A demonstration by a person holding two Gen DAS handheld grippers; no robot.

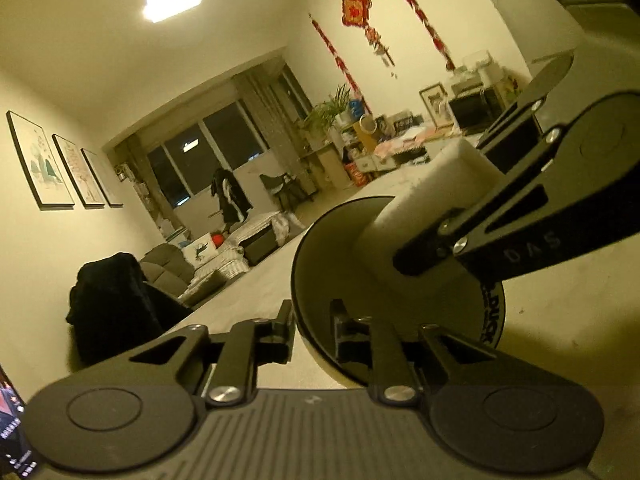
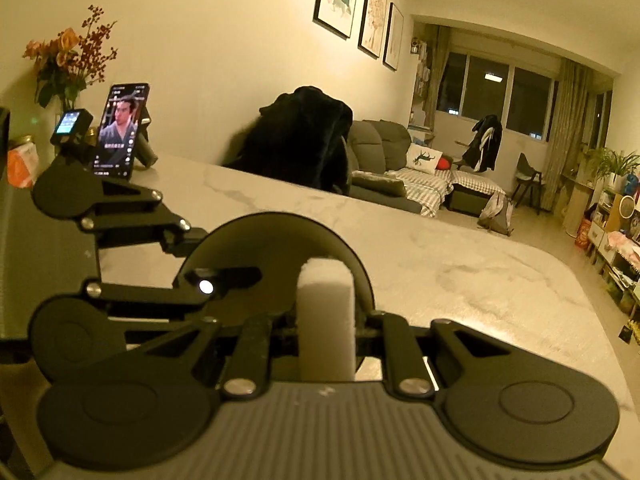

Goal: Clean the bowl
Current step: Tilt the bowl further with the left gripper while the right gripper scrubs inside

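Two grippers meet at one dark, round, glossy bowl (image 1: 332, 264) that stands tipped on its edge on the pale marble-patterned table (image 2: 460, 264), its hollow facing the right gripper.

In the left wrist view, the left gripper (image 1: 314, 334) straddles the bowl's lower rim, one finger outside the wall and one inside; whether the pads press on the rim I cannot tell.

The right gripper (image 2: 326, 330) is clenched on a white rectangular foam sponge (image 2: 326, 312), which stands upright between its fingers in the right wrist view. The sponge's far end reaches into the bowl's hollow and lies against the dark inner surface. Seen from the left wrist camera, the same sponge (image 1: 424, 196) enters the bowl from the upper right, carried by the right gripper (image 1: 460, 216).

Nothing but the sponge end shows inside the bowl.

Further out on the table, at its far left corner, a lit smartphone (image 2: 120, 132) leans on a stand, beside a vase of orange and red flowers (image 2: 68, 64). Beyond the table's far edge a black coat (image 2: 304, 136) hangs over a chair.
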